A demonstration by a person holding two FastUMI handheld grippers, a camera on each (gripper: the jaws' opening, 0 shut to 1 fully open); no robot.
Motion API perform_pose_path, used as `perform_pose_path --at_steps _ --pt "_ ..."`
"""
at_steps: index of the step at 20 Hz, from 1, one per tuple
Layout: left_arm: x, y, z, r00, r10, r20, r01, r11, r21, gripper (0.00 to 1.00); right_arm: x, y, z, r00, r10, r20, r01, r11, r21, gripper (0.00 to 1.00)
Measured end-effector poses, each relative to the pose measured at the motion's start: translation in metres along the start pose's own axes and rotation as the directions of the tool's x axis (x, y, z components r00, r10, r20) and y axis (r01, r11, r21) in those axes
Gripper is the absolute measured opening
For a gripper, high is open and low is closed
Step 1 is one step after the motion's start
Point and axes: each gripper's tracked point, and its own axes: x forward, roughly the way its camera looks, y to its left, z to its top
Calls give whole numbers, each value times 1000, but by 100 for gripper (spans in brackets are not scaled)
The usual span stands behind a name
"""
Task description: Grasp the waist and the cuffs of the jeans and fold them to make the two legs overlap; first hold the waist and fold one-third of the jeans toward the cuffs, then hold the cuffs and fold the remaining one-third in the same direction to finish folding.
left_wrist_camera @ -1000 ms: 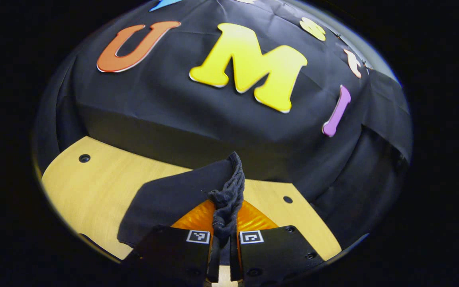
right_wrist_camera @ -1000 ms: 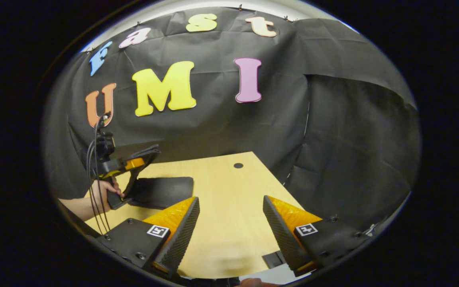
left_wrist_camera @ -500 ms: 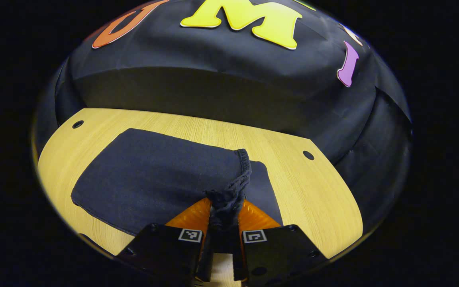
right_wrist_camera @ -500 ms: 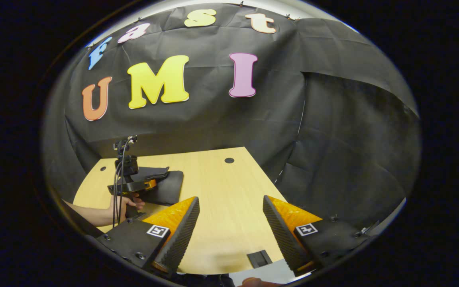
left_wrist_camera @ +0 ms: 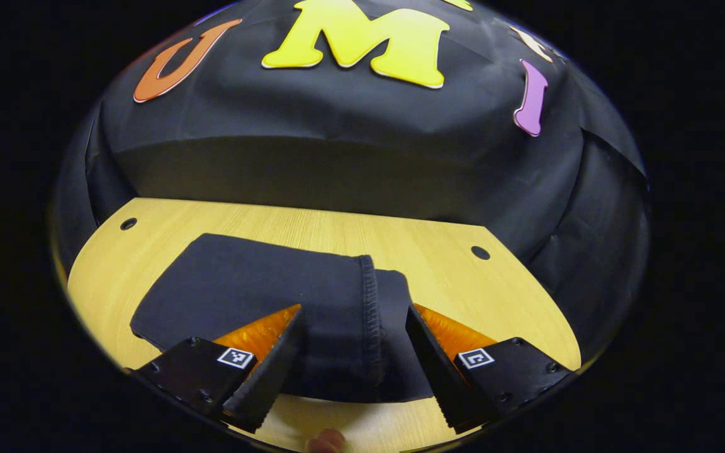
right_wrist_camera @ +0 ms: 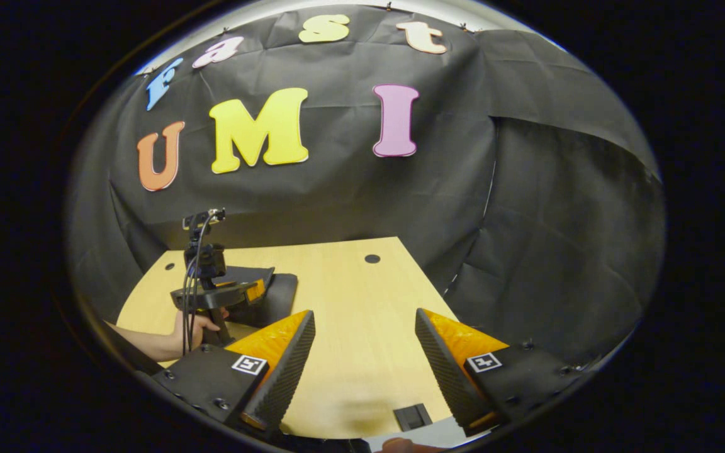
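Observation:
The dark jeans (left_wrist_camera: pixel 262 296) lie folded flat on the wooden table (left_wrist_camera: pixel 494 296) in the left gripper view, a stitched hem (left_wrist_camera: pixel 370 308) running down the top layer. My left gripper (left_wrist_camera: pixel 353 343) stands open over the near edge of the fold, one finger on each side of the hem, nothing pinched. In the right gripper view my right gripper (right_wrist_camera: pixel 365 358) is open above bare table (right_wrist_camera: pixel 362 296), well right of the jeans (right_wrist_camera: pixel 277 292). Farther off there, the left gripper (right_wrist_camera: pixel 255 290) sits at the jeans, held by a hand (right_wrist_camera: pixel 196 324).
Round holes mark the table top (left_wrist_camera: pixel 480 252) (left_wrist_camera: pixel 128 223) (right_wrist_camera: pixel 372 258). The booth's black cloth wall rises right behind the table's far edge. A small dark block (right_wrist_camera: pixel 413 415) sits at the near table edge in the right gripper view.
My left gripper carried the bunched hem down onto the folded jeans, then opened and let it go; the cloth now lies flat. The right gripper stayed open and hardly moved.

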Motion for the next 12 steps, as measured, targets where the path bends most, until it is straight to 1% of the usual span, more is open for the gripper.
perform_pose_path --at_steps 1,2,3,4,5,6,7,8,9,10,11,12 --pt "-10 -5 11 1000 -19 23 19 1000 9 100 2 4 3 1000 10 7 -10 1000 -3 99" --pt "-23 -4 25 998 -17 54 15 1000 22 100 6 11 7 1000 25 16 -25 1000 -4 94" --pt "-36 -3 41 996 -18 89 16 1000 20 100 10 19 12 999 43 23 -43 999 -9 99" --pt "-54 -4 58 991 -28 129 26 1000 17 100 13 28 17 997 68 38 -68 998 -12 99" --pt "-71 0 78 985 -27 172 23 999 23 100 15 39 26 994 94 56 -94 995 -15 94" --pt "-87 7 99 976 -22 218 14 999 34 100 21 49 35 990 119 76 -118 993 -21 99" --pt "-104 14 119 964 -12 265 1 999 41 100 24 61 45 985 143 101 -140 990 -30 99" --pt "-123 24 139 952 0 306 -12 999 40 100 28 72 57 978 165 130 -161 986 -42 94" --pt "-140 33 156 940 6 342 -19 999 35 100 30 83 70 970 182 162 -173 983 -65 99" --pt "-158 41 170 928 22 371 -34 999 26 100 34 92 83 961 193 196 -179 980 -87 99" --pt "-173 52 182 918 43 395 -55 998 18 100 36 103 98 951 205 231 -186 977 -100 99" --pt "-192 60 196 905 61 421 -74 997 16 99 35 115 113 938 219 269 -195 974 -111 94"
